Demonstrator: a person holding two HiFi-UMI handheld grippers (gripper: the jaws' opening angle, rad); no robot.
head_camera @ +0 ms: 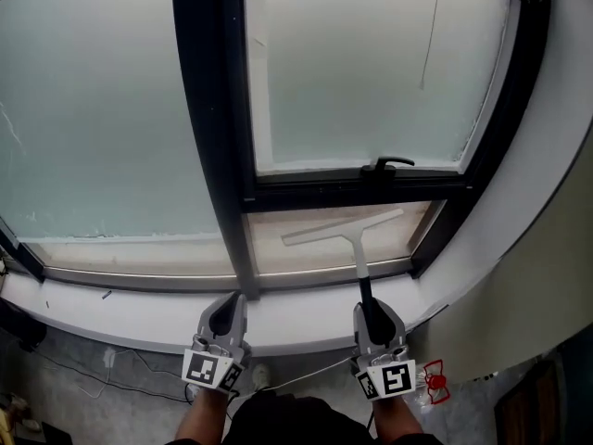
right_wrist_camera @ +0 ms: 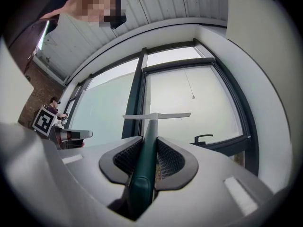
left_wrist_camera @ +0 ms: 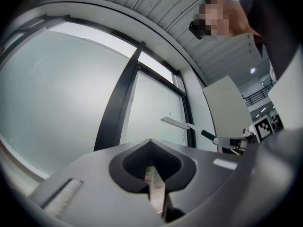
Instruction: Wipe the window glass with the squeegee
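Note:
The squeegee (head_camera: 345, 231) has a pale blade and a dark green handle. Its blade lies slanted against the low pane of glass (head_camera: 296, 248) under the window sash. My right gripper (head_camera: 369, 311) is shut on the handle, just above the white sill. In the right gripper view the handle runs up between the jaws to the squeegee blade (right_wrist_camera: 156, 116). My left gripper (head_camera: 226, 311) hangs shut beside the dark upright frame bar (head_camera: 215, 128), holding nothing. The left gripper view shows its jaws (left_wrist_camera: 150, 144) together, with the squeegee (left_wrist_camera: 182, 124) off to the right.
Large frosted window glass (head_camera: 93, 109) fills the left, and a hinged sash pane (head_camera: 361, 72) with a black handle (head_camera: 387, 165) the right. A white sill (head_camera: 130, 306) curves below. Cables (head_camera: 111, 369) lie on the floor, and a red-and-white object (head_camera: 434, 381) sits behind my right gripper.

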